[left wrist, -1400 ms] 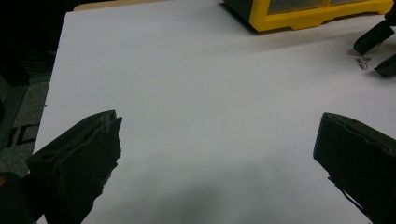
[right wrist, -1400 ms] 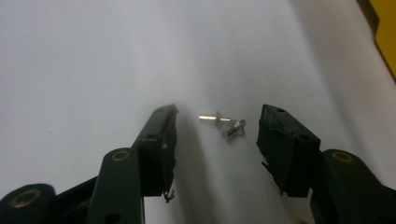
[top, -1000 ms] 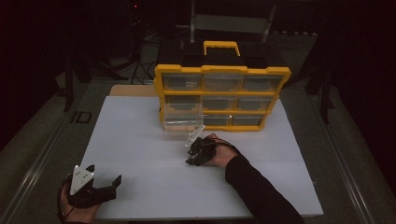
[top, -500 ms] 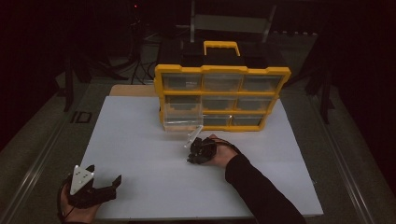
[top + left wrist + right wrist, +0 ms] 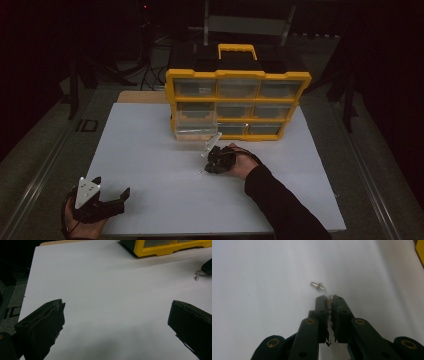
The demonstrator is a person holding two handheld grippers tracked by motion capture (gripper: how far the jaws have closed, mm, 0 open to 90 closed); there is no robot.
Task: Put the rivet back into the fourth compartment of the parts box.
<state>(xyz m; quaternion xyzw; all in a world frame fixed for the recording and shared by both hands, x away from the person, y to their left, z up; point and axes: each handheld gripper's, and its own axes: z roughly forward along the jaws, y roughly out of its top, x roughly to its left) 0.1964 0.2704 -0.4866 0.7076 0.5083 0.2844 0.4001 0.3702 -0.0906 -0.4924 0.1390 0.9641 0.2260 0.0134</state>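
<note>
Right hand-held gripper (image 5: pixel 330 298) still pinched on a small metal piece (image 5: pixel 329 299), slightly nearer than before; left hand-held gripper (image 5: pixel 116 312) wide.

Looks like a workshop or lab bench setup, pretty dim all around. Main giveaway is the yellow parts organizer (image 5: pixel 237 100) with its little clear drawers and a carry handle on top, the kind you keep screws and small hardware in. It sits at the far end of a plain white table (image 5: pixel 150 150). One drawer (image 5: pixel 196 131) at its lower left is pulled out. Behind the organizer there's a metal frame (image 5: pixel 247 22), and to its left some cables (image 5: pixel 150 75) trail over the dark floor. A small metal stud (image 5: pixel 317 285) lies on the table in front of the organizer.
</note>
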